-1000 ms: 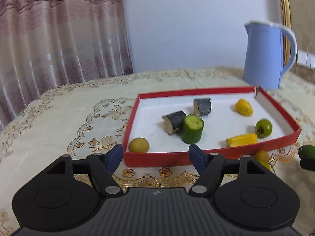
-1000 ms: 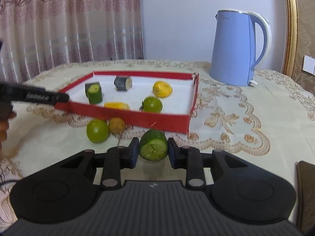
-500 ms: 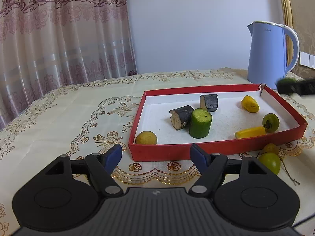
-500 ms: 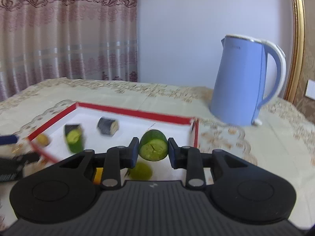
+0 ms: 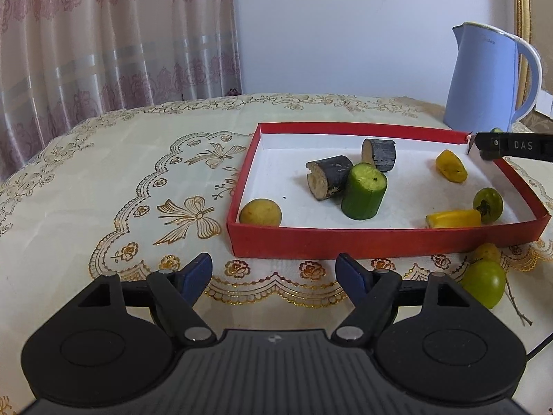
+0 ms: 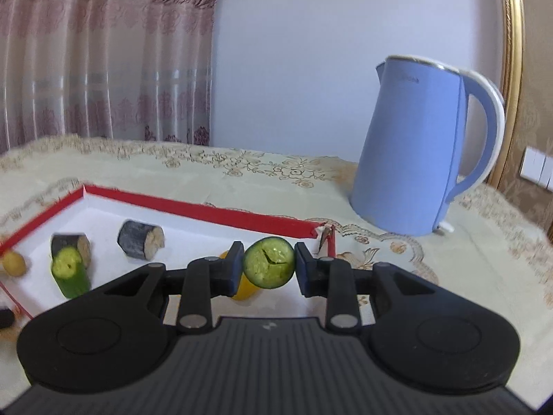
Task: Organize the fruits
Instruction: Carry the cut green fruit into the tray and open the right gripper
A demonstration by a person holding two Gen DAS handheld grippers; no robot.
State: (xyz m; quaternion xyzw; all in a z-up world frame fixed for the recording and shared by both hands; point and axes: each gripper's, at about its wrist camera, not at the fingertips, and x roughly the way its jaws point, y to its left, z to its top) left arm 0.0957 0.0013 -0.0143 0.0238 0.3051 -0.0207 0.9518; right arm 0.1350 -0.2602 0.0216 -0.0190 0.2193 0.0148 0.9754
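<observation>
A red tray (image 5: 363,240) with a white floor holds two dark cut pieces (image 5: 330,176), an upright cucumber piece (image 5: 364,190), yellow pieces (image 5: 451,166), a green fruit (image 5: 489,204) and a yellow round fruit (image 5: 261,212). My left gripper (image 5: 274,273) is open and empty in front of the tray's near wall. My right gripper (image 6: 269,265) is shut on a green cucumber piece (image 6: 269,266) and holds it above the tray's far right part (image 6: 207,212); its tip shows at the right edge of the left wrist view (image 5: 511,145).
A blue kettle (image 6: 421,148) stands on the embroidered cloth behind the tray's right corner. A green fruit (image 5: 484,287) and a small yellow fruit (image 5: 485,252) lie on the cloth outside the tray's near right corner, with a twig beside them.
My right gripper has lifted the cucumber piece off the cloth and carried it over the tray. My left gripper has drawn back slightly and stays open.
</observation>
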